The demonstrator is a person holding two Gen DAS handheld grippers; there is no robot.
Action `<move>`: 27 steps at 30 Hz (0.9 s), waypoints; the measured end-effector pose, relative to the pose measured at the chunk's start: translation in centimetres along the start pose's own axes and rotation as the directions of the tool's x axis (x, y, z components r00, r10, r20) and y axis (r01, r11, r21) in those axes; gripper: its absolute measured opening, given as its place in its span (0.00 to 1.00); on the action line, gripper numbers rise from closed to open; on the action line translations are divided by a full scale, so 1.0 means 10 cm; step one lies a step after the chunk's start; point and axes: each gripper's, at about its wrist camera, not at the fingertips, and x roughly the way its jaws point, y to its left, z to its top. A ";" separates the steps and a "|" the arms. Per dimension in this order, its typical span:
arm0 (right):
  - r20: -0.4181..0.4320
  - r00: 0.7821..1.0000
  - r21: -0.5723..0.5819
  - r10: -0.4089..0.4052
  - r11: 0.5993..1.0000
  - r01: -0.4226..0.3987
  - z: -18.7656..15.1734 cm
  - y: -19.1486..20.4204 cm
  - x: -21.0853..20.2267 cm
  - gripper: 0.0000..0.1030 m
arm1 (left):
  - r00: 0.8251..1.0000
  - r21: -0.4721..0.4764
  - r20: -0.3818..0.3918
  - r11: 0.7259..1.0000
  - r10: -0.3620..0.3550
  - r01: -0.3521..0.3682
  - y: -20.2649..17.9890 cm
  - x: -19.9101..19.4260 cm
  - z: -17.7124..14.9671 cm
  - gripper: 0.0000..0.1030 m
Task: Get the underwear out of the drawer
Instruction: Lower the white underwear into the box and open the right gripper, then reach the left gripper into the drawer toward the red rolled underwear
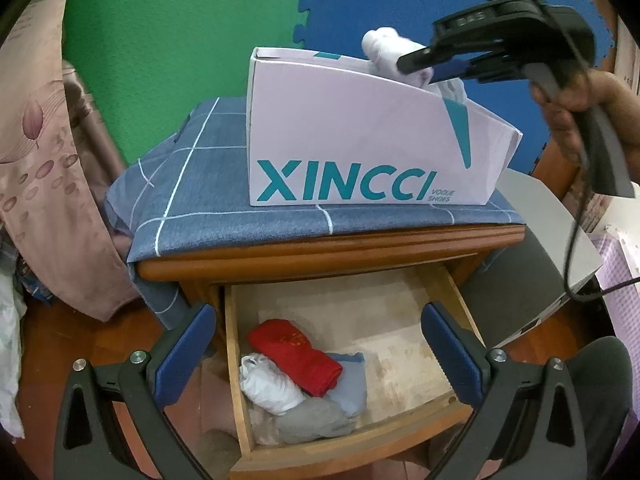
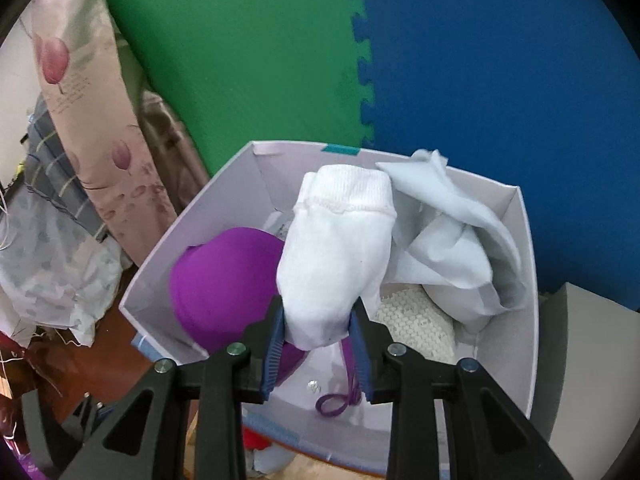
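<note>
Right wrist view: white underwear clamped in right gripper, hanging over white box w/ purple bra inside. Left gripper, jaws apart, over open drawer w/ 4 folded pcs.

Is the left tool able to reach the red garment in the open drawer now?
Probably yes. The left tool is open and holds nothing, and the red garment lies on top of the pile in the open drawer, with nothing covering it.
</note>
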 end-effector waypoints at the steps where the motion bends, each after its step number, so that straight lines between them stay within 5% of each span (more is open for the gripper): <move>1: -0.007 1.000 0.002 -0.005 1.000 0.005 0.02 0.00 0.06 0.30 | 1.000 -0.001 -0.003 1.000 0.002 -0.002 0.01 0.01 0.00 0.99; 11: 0.006 0.999 0.065 -0.037 0.997 0.037 0.10 -0.03 0.32 0.39 | 0.999 -0.035 -0.039 0.999 0.011 -0.013 0.10 0.07 0.01 0.99; 15: 0.176 0.984 0.095 0.019 0.995 -0.037 0.02 -0.08 -0.03 0.39 | 0.998 -0.053 -0.049 0.998 0.042 -0.044 0.20 0.07 0.03 0.99; 18: 0.334 0.937 0.112 0.098 0.984 -0.142 -0.27 -0.16 -0.49 0.42 | 0.998 -0.105 -0.052 0.993 0.042 -0.048 0.32 0.04 0.03 0.99; 21: 0.386 0.907 0.093 0.168 0.971 -0.219 -0.83 -0.22 -0.78 0.42 | 0.998 -0.149 -0.056 0.988 0.029 -0.037 0.42 0.03 0.02 0.99; 27: 0.308 0.936 0.101 0.171 0.972 -0.211 -1.96 -0.40 -0.77 0.42 | 0.988 -0.187 -0.153 0.982 -0.014 -0.015 0.43 0.19 0.00 0.99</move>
